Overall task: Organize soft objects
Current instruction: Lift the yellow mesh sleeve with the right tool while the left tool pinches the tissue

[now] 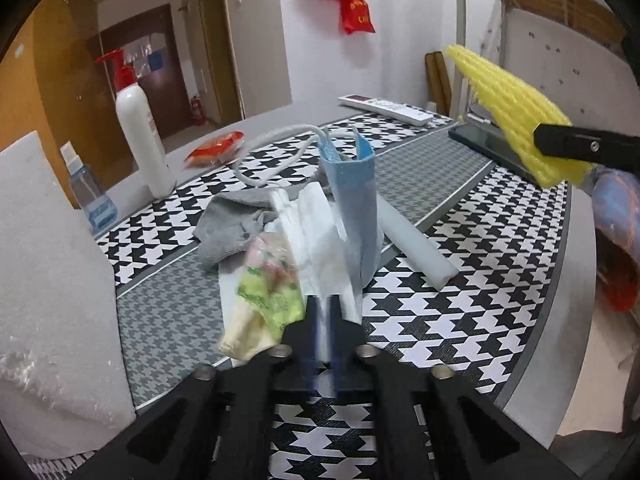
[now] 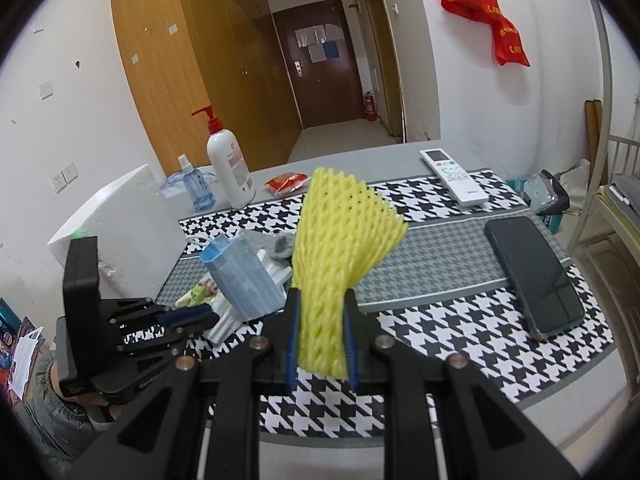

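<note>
My left gripper (image 1: 326, 312) is shut on a blue face mask (image 1: 354, 208), which it holds upright over a pile of soft things: a grey sock (image 1: 232, 228), white foam pieces (image 1: 316, 224) and a floral cloth (image 1: 268, 292). The mask (image 2: 240, 276) and the left gripper (image 2: 200, 314) also show in the right wrist view. My right gripper (image 2: 320, 336) is shut on a yellow foam fruit net (image 2: 340, 248) and holds it above the table. The net (image 1: 516, 120) shows at upper right in the left wrist view.
A houndstooth mat (image 1: 440, 320) covers the grey table (image 2: 360, 156). A white foam block (image 1: 44, 280) stands at left. A lotion pump bottle (image 2: 230, 168), a blue spray bottle (image 2: 196, 188), a red packet (image 2: 286, 182), a remote (image 2: 454, 176) and a black phone (image 2: 536, 272) lie around.
</note>
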Available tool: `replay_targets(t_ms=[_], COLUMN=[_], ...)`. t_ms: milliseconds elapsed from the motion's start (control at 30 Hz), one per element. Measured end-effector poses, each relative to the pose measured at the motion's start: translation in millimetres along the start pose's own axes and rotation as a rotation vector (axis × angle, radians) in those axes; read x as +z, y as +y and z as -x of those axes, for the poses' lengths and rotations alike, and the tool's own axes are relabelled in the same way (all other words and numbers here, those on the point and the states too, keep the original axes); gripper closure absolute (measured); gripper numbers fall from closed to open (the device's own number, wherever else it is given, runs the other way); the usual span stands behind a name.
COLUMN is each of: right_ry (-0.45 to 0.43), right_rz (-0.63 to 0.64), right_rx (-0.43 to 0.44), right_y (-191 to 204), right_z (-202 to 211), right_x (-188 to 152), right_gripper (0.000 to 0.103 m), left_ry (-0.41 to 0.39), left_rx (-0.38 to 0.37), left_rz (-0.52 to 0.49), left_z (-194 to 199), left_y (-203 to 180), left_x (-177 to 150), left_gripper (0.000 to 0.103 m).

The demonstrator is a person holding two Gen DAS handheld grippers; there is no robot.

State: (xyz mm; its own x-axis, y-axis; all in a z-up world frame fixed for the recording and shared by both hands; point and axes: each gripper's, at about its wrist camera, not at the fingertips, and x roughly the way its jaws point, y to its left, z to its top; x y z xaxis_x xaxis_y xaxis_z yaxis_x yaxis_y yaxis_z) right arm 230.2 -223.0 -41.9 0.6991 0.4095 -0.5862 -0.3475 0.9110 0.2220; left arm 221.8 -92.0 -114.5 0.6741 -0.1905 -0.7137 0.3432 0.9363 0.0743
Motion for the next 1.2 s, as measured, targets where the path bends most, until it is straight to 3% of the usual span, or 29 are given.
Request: replay_targets(t_ms=[167,367,567,700,867,1200], right_ry=[-0.019,-0.039,-0.036,-0.029,-0.023,-0.023], right_rz=[-0.009,0.0,0.013,0.015,0.007,-0.008], right_rx=[-0.001,0.003,0.011,0.013,0.014,0.024], right_y=[-1.3,3.3,9.3,8.8,5.3,2.2], right_z=[12.3,23.6,25.1,21.7,18.3,17.0], right_x=[-3.0,-4.6,-7.2,-8.1,-9.5,-13.7], right_gripper=[0.08,0.08,0.08,0.08,0.08,0.08], left_ry=[-0.063,-0.11,-0.076,-0.033,-0.012,0.069], left_rx=[0.02,-0.008,0.075,0.075,0.074,0.077], left_rz=[-0.002,-0.011,-0.032,-0.019,-0.04,-0.052], left_z=[15.3,40.3,26.8,12.2,5.2,-15.6], left_y=[-2.1,-8.3,-17.5,-12.6,-13.9,-15.4], left_x=[2.0,4.0,-0.8,0.8,-0.8,4.3], left_gripper=[0.103,0.103,0.102,0.1,0.075,0.074])
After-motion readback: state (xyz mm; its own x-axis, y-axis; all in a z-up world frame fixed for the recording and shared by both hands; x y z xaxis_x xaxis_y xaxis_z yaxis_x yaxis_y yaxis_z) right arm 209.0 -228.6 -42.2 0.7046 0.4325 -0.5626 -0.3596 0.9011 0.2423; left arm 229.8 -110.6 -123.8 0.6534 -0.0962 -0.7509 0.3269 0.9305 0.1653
